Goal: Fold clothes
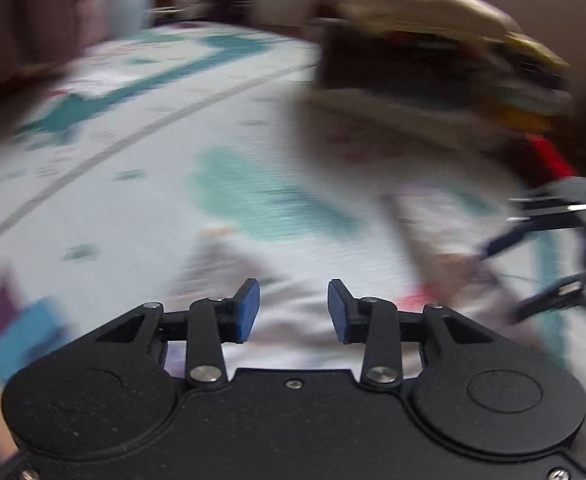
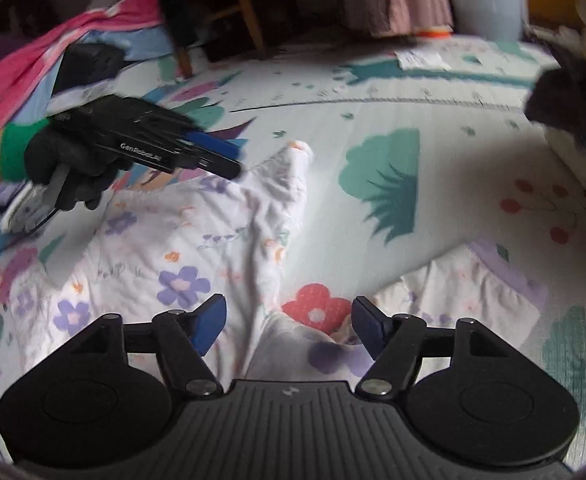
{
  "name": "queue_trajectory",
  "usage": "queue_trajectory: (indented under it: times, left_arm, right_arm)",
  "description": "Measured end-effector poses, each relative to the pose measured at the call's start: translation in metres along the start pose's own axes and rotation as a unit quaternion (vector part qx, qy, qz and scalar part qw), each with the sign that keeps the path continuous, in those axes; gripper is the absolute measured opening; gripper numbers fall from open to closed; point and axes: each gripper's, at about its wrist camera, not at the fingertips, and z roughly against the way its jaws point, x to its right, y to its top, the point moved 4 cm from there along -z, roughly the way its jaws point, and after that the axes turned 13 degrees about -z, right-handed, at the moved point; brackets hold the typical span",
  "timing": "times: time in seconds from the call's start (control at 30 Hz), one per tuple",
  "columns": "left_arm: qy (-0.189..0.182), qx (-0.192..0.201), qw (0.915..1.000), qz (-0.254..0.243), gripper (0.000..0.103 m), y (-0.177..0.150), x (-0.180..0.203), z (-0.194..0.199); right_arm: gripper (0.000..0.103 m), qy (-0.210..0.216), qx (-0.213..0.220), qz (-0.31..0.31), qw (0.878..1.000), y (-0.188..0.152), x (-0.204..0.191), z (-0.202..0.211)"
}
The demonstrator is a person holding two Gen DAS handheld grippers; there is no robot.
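Lying rumpled and unfolded on the patterned play mat (image 2: 473, 152), white floral cotton garment (image 2: 181, 248); left tongs (image 1: 293, 307) and right tongs (image 2: 289, 322) both parted, empty.

Left gripper (image 1: 293, 309): jaws part-open, nothing between blue pads, pitched down; view blurred. Right gripper (image 2: 288, 326): jaws wider, pads clear of cloth below. Black-gloved hand (image 2: 67, 168), green cuff, holds left gripper.

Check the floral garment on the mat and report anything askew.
The white floral garment lies rumpled on the play mat, not flat: a raised crease runs up its middle to a twisted tip. Both grippers are open and hold none of it.
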Motion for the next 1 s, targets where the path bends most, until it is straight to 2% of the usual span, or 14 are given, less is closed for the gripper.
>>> queue_trajectory:
  times: [0.03,0.07,0.1,0.13,0.2,0.33,0.43,0.5,0.53,0.67,0.73,0.87,0.93,1.0]
  left_arm:
    - [0.001,-0.012,0.9996,-0.024,0.037,0.001,0.014,-0.011]
    - [0.021,-0.049,0.9976,-0.044,0.039,-0.004,0.024,-0.029]
    - [0.054,-0.089,0.9931,-0.053,0.044,-0.014,0.028,-0.046]
    - [0.074,-0.062,0.9944,-0.042,0.045,-0.018,0.027,-0.05]
    - [0.081,-0.052,0.9953,-0.006,0.048,-0.021,0.023,-0.052]
    - [0.092,-0.004,0.9958,-0.002,0.048,-0.02,0.01,-0.042]
    - [0.11,-0.017,0.9936,0.024,0.048,-0.014,-0.015,-0.062]
    - [0.109,-0.054,0.9916,0.043,0.053,-0.01,-0.029,-0.075]
    - [0.112,-0.06,0.9907,0.048,0.053,-0.005,-0.033,-0.076]
    - [0.08,0.009,0.987,0.139,0.052,0.0,-0.053,-0.04]
    - [0.091,0.006,0.9874,0.129,0.052,-0.011,-0.06,-0.014]
    - [0.132,-0.029,0.9851,0.107,0.052,-0.057,-0.076,0.042]
    - [0.142,-0.042,0.9818,0.119,0.052,-0.074,-0.078,0.057]
    - [0.145,-0.036,0.9783,0.143,0.052,-0.089,-0.076,0.069]
  right_arm:
    - [0.06,-0.02,-0.017,0.021,0.999,-0.007,0.001,-0.007]
    - [0.051,-0.049,-0.041,0.028,0.998,-0.015,0.006,-0.018]
    - [0.051,-0.06,-0.047,0.014,0.997,-0.024,0.014,-0.022]
    - [0.051,-0.056,-0.039,-0.005,0.998,-0.028,0.021,-0.019]
    - [0.049,-0.066,-0.04,-0.005,0.997,-0.031,0.021,-0.013]
    - [0.05,-0.076,-0.043,0.004,0.996,-0.037,0.016,-0.011]
    - [0.05,-0.08,-0.047,0.015,0.996,-0.038,0.014,-0.013]
    - [0.05,-0.085,-0.056,0.013,0.995,-0.039,0.012,-0.013]
    - [0.05,-0.087,-0.062,0.011,0.994,-0.041,0.011,-0.011]
    - [0.05,-0.096,-0.096,-0.001,0.991,-0.055,0.01,0.003]
    - [0.051,-0.096,-0.11,-0.02,0.989,-0.065,0.013,0.013]
    - [0.054,-0.099,-0.155,-0.063,0.981,-0.081,0.021,0.024]
    - [0.053,-0.088,-0.151,-0.09,0.981,-0.08,0.025,0.031]
    - [0.052,-0.078,-0.129,-0.109,0.983,-0.077,0.028,0.038]
